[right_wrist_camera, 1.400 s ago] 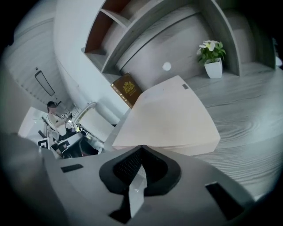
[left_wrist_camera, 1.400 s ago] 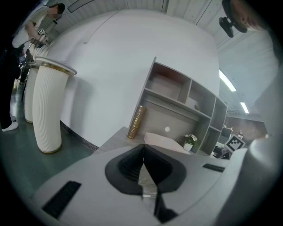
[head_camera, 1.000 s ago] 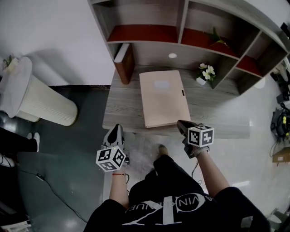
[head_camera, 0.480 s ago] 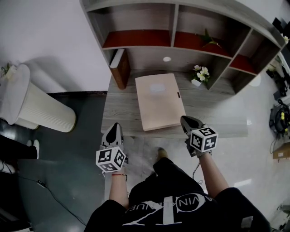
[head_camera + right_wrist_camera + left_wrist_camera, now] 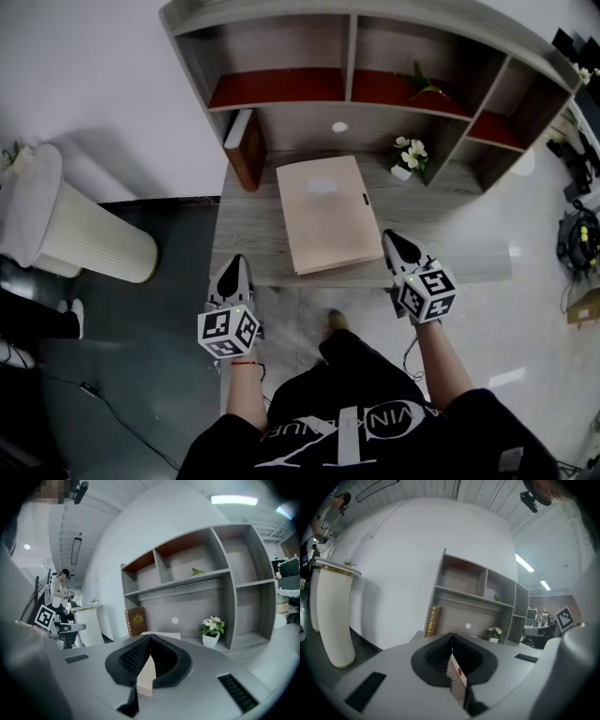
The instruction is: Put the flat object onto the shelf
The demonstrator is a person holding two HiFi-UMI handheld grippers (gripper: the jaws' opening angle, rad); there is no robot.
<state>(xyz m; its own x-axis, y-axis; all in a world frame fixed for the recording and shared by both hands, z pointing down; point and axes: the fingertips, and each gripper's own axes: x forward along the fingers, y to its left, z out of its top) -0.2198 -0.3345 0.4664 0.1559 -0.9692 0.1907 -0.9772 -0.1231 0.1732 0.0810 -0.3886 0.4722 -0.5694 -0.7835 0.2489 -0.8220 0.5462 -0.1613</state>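
The flat object (image 5: 323, 214), a beige folder-like board, lies flat on the grey desk (image 5: 248, 234) below the shelf unit (image 5: 349, 47). My right gripper (image 5: 387, 237) hovers just beside its near right corner, jaws shut with nothing in them. The right gripper view shows those jaws (image 5: 150, 637) meeting at the tips, and the flat object (image 5: 161, 634) beyond them. My left gripper (image 5: 236, 261) hangs over the desk's front edge, left of the flat object. Its jaws (image 5: 451, 635) are closed and hold nothing.
A brown book (image 5: 246, 145) leans at the desk's back left. A small pot of white flowers (image 5: 406, 155) stands at the back right. The upper shelf compartments have red floors (image 5: 281, 89). A white ribbed pedestal (image 5: 75, 211) stands on the floor to the left.
My right gripper has lifted and slid right, off the flat object's near right corner. The left gripper has risen slightly. The flat object still lies on the desk.
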